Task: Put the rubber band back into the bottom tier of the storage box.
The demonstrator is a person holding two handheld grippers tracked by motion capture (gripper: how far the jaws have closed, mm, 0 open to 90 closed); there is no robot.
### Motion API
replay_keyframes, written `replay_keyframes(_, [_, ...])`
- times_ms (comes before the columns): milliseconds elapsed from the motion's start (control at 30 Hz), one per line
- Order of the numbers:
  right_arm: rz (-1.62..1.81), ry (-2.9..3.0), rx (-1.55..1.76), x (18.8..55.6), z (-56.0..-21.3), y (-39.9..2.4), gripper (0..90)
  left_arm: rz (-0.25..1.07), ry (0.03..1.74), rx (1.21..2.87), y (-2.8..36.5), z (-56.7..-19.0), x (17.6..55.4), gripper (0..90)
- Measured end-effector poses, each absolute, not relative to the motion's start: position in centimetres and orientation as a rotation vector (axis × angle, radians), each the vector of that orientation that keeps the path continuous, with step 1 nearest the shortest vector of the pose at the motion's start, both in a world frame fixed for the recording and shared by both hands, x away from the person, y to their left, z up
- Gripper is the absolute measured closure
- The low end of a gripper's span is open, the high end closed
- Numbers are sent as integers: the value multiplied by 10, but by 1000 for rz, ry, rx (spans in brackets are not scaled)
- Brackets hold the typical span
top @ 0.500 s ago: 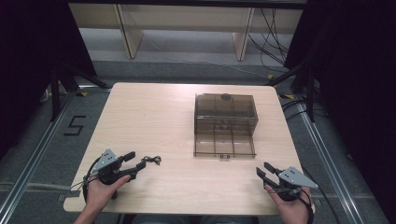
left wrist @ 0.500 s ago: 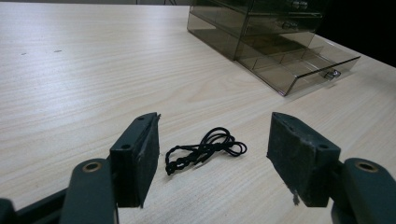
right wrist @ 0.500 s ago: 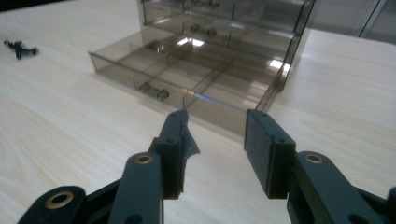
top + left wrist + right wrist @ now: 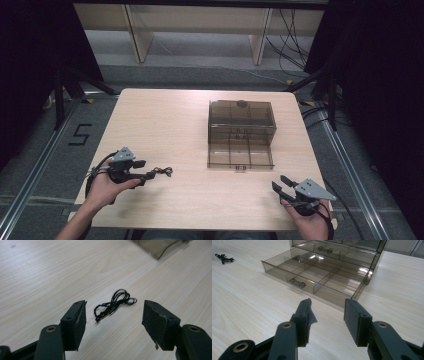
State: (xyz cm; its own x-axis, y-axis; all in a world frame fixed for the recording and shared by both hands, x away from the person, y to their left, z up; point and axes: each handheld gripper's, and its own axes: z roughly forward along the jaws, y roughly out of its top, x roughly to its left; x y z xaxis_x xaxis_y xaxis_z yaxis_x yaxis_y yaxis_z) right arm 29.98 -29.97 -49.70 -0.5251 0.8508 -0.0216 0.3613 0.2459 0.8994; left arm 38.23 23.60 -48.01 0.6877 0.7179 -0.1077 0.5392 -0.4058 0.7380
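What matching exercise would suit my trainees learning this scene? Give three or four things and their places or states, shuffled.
Things:
1. black cord
2. bottom drawer
3. left gripper
4. right gripper

States:
A. pulled out of the box
B. open, at the table's near right corner
C. lying loose on the table
D. open, pointing at the cord

Pairs: 1-C, 2-A, 3-D, 4-B

On the table (image 4: 165, 120), the drawer box (image 4: 242, 120) sits toward two o'clock, its bottom drawer (image 4: 240, 154) pulled out; the tangled cord (image 4: 163, 172) lies at eight o'clock.

No visible change (grippers included)
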Motion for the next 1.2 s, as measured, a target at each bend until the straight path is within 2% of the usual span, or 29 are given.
replay_keyframes(400, [1227, 2019, 1117, 300, -498, -302, 567, 181, 928, 2453, 211, -467, 413, 374])
replay_keyframes(667, [1245, 2020, 1115, 301, -498, -304, 563, 148, 893, 2552, 200, -472, 427, 387])
replay_keyframes(967, [1243, 2027, 1138, 300, -498, -304, 557, 131, 723, 2755, 188, -472, 441, 442])
replay_keyframes(1200, [1253, 2031, 1173, 298, -499, -301, 556, 90, 676, 2810, 180, -472, 447, 455])
